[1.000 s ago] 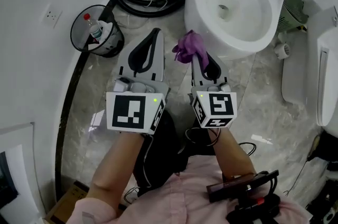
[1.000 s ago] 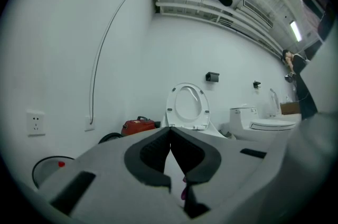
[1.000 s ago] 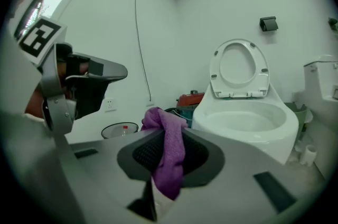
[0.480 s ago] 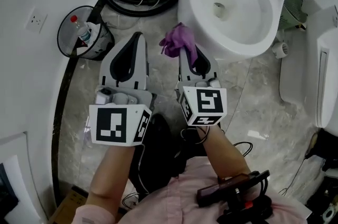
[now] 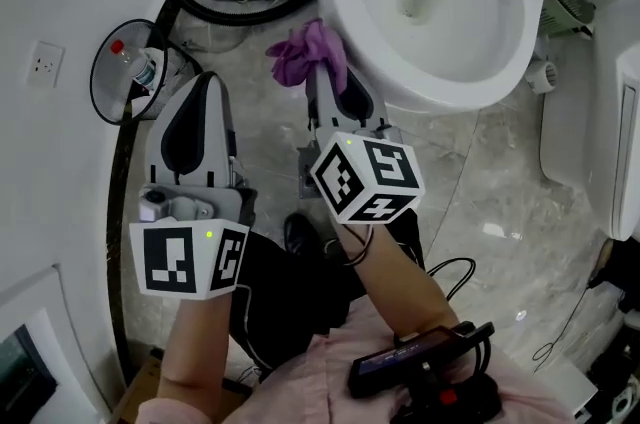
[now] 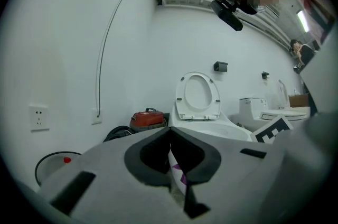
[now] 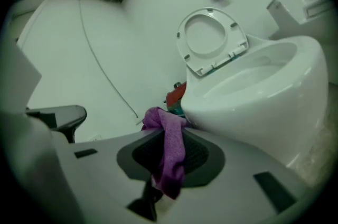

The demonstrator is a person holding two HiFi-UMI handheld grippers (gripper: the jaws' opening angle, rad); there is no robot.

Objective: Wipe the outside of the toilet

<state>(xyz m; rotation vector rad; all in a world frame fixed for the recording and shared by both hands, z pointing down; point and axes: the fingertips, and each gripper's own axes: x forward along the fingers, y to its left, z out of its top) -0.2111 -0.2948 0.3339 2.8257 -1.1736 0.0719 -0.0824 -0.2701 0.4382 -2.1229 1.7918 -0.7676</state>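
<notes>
Nearest the camera, the left hand-held gripper (image 5: 203, 82) hangs over the marble floor (image 5: 480, 182), well to the left of the toilet (image 5: 430, 90). Its jaws are pressed together at the tips with nothing between them.

Closer to the toilet, the right hand-held gripper (image 5: 322, 64) points at the near left side of the bowl. Its jaws are clamped on a purple cloth (image 5: 305, 52), which bunches up past the tips and also trails back between the jaws. In the right gripper view, the cloth (image 7: 170, 154) sits just beside the outer wall of the bowl, below the rim. Whether it touches the porcelain cannot be told. The seat stands raised at the far end of the toilet.

Farther left of the toilet, a round waste bin (image 5: 100, 97) stands against the wall. It holds a bottle (image 5: 130, 62) with a red cap. Beyond it, beside the toilet's far left flank, lies a coiled black hose (image 5: 215, 4).
</notes>
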